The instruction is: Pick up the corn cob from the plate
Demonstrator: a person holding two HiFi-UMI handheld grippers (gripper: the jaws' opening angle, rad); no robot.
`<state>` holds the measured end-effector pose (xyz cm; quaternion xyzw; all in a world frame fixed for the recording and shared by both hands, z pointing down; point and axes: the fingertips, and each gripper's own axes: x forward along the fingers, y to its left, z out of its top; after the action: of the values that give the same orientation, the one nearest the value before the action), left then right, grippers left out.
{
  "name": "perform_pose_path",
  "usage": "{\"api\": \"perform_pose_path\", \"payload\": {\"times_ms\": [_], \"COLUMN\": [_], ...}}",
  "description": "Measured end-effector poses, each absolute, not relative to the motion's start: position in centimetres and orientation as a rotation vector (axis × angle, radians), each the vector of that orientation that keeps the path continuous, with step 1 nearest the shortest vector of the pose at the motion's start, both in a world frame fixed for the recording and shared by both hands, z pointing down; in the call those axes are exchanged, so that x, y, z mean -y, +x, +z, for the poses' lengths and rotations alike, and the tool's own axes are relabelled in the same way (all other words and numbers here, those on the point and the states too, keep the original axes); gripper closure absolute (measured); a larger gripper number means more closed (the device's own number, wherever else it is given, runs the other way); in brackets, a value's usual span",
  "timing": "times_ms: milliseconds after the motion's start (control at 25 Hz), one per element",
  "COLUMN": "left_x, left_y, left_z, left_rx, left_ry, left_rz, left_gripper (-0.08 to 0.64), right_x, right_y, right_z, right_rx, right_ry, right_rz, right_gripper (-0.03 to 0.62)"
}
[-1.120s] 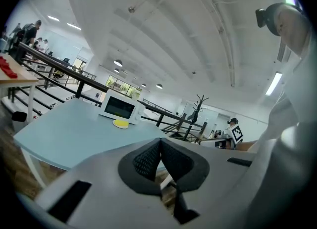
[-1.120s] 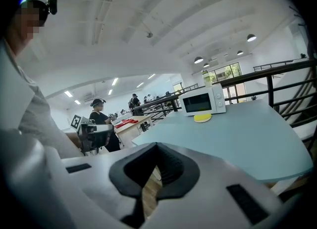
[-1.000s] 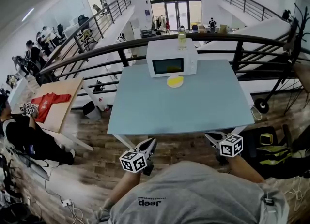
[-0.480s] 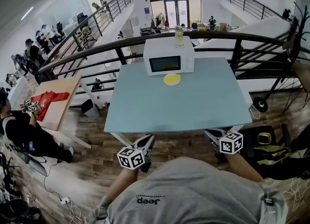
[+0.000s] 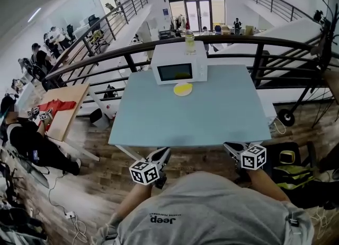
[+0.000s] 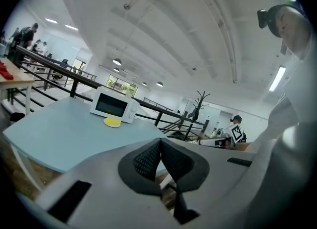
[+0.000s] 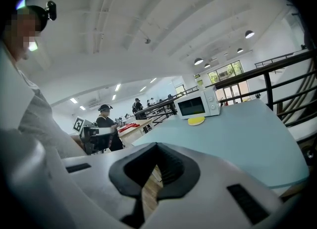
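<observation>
Jaws of the left gripper (image 5: 161,155) and right gripper (image 5: 233,148) are both pressed together with nothing between them, hovering just before the near edge of the light-blue surface (image 5: 196,117). Well beyond, a yellow plate (image 5: 183,89) lies just in front of the white microwave (image 5: 174,69). The corn cob cannot be told apart from the plate.

Left hand-held gripper (image 5: 163,154): low before torso, jaws together, nothing between. Right hand-held gripper (image 5: 229,147): alongside, well apart, jaws together, empty. Both point forward, slightly downward.
</observation>
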<state>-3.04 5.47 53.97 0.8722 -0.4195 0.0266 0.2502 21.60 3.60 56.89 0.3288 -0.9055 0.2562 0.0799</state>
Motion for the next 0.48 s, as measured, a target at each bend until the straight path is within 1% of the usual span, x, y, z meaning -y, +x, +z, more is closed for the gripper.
{"api": "perform_pose_path", "payload": {"times_ms": [240, 480], "left_x": [-5.0, -3.6], "left_y": [-0.1, -0.5], "left_z": [54.4, 55.3], "left_rx": [1.147, 1.156], "left_ry": [2.36, 2.333], "left_rz": [0.095, 0.102], "left_gripper": [0.541, 0.541], "right_x": [-2.8, -1.3], "right_y": [24.2, 23.8], "right_z": [58.4, 60.1], "right_rx": [2.72, 2.705], "right_ry": [0.961, 0.933], "right_rz": [0.813, 0.862], "right_gripper": [0.577, 0.577]}}
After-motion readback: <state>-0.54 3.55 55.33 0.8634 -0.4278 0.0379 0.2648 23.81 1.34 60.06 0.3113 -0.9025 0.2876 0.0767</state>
